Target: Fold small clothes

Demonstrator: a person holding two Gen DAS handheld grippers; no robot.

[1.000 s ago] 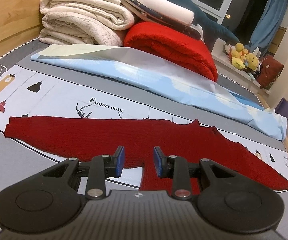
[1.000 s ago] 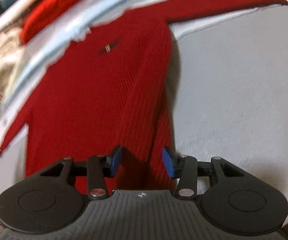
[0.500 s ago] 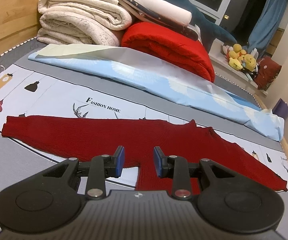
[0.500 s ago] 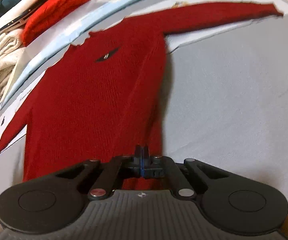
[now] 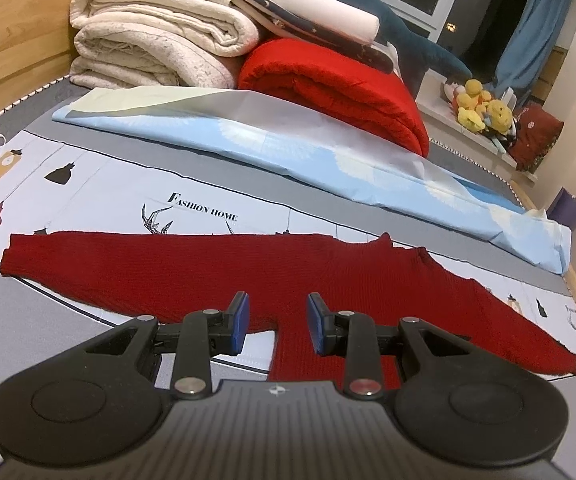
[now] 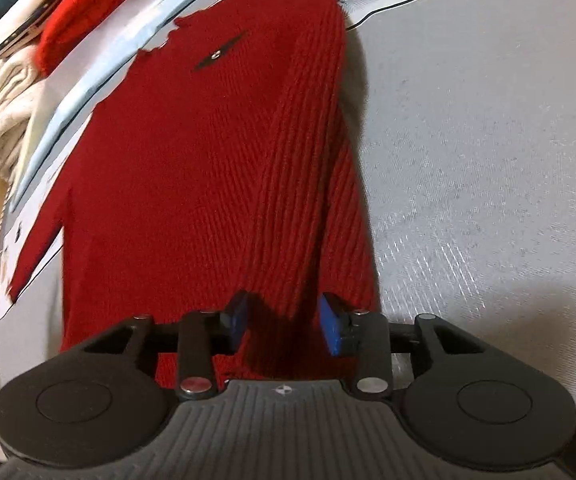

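A dark red knit sweater lies spread on the bed, sleeves out to both sides. My left gripper is open and empty, just above the sweater near its left underarm. In the right wrist view the sweater has its right side folded over the body as a raised ridge of cloth. My right gripper is open, its blue pads on either side of that fold's lower end, near the hem. I cannot tell if the pads touch the cloth.
Behind the sweater lie a pale blue folded sheet, a stack of cream blankets and a red quilt. A wooden headboard is at left. Yellow plush toys sit by the window. Grey bedcover lies right of the sweater.
My right gripper shut on the sweater's edge half a second ago and has now opened again, with the side fold raised between its pads. The left gripper stayed open and moved little.
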